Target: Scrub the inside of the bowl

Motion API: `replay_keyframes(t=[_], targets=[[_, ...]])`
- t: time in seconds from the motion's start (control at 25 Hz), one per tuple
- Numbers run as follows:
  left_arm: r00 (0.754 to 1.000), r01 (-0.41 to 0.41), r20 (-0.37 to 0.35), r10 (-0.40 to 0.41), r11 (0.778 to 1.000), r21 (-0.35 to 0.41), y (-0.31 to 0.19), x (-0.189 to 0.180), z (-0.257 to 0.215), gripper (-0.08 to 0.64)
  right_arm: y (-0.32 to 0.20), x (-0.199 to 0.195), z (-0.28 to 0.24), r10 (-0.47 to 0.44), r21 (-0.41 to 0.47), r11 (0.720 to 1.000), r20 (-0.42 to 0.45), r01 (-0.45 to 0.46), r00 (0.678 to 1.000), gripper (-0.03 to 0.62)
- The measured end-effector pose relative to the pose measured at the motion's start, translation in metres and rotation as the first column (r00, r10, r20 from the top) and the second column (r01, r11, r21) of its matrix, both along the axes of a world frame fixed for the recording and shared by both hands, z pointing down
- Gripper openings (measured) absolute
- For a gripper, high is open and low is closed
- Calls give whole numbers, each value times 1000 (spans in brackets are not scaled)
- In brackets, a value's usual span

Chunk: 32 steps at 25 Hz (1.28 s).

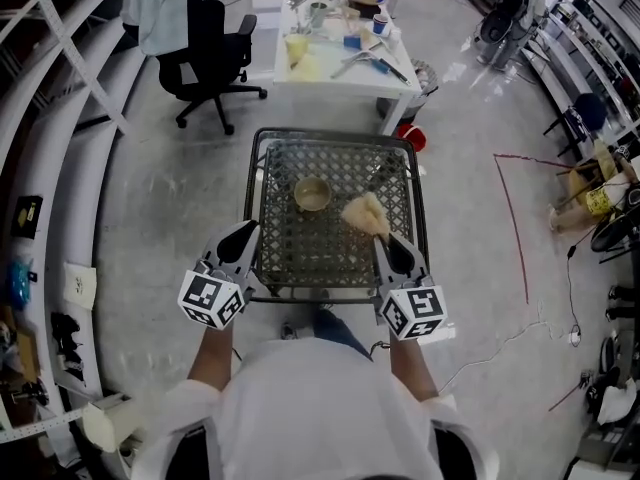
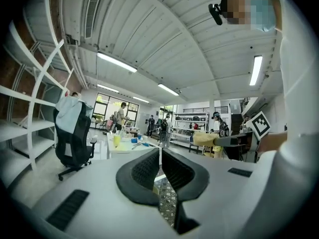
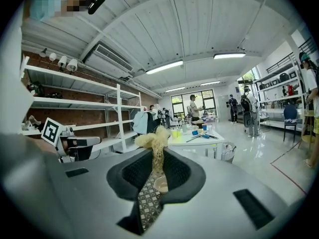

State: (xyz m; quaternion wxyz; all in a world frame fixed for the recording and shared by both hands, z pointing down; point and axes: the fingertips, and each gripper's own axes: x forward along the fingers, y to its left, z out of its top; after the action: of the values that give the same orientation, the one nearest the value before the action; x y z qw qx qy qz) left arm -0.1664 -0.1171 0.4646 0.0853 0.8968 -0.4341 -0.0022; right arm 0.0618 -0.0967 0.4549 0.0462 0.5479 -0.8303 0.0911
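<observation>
- Far to my left, a black office chair (image 1: 205,53) is standing on the grey floor with a pale cloth (image 1: 160,10) hanging over its back.
- My left gripper (image 1: 246,234) is hovering at the near left corner of the wire-mesh table (image 1: 332,134). Its jaws are pressing flat together with nothing between them, as the left gripper view shows.
- The bowl (image 1: 312,194) is sitting upright on the mesh top, toward the far side and a little left of the middle. It is apart from both of my grippers, and it looks empty from above.
- Beyond the mesh table, a white table (image 1: 300,73) is carrying a clutter of small things that I cannot make out.
- The yellow fibrous scrubber (image 1: 365,214) is sticking out just to the right of the bowl, over the mesh. There is a narrow gap between it and the bowl's rim, so it is not inside the bowl.
- My right gripper (image 1: 383,240) is clenching the near end of that scrubber, with the strands pinched between the pads and the tuft fanning out past the tips. In the right gripper view, the bowl is showing low down beyond the jaws.
- A small red thing (image 1: 412,136) is lying on the floor by the far right corner of the mesh table.
- Farther right, a thin red line (image 1: 512,218) is running across the floor.
</observation>
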Motion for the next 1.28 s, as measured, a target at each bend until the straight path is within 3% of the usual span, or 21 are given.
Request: replay_keyframes(t=[0.72,1.12,1.28], targets=[[998,48,30,-48,999,-5,-123,50,10,41,-117,24,3,-119,1,993,2,119,993,69],[996,48,84,-44,997,-56,-167,64,40,41,-153,26,21,-148,-46,988,20,148,989,69],[995,44,93,-34,993,-111,-183,72,62,41,-164,24,28,-162,-61,985,28,164,986,69]])
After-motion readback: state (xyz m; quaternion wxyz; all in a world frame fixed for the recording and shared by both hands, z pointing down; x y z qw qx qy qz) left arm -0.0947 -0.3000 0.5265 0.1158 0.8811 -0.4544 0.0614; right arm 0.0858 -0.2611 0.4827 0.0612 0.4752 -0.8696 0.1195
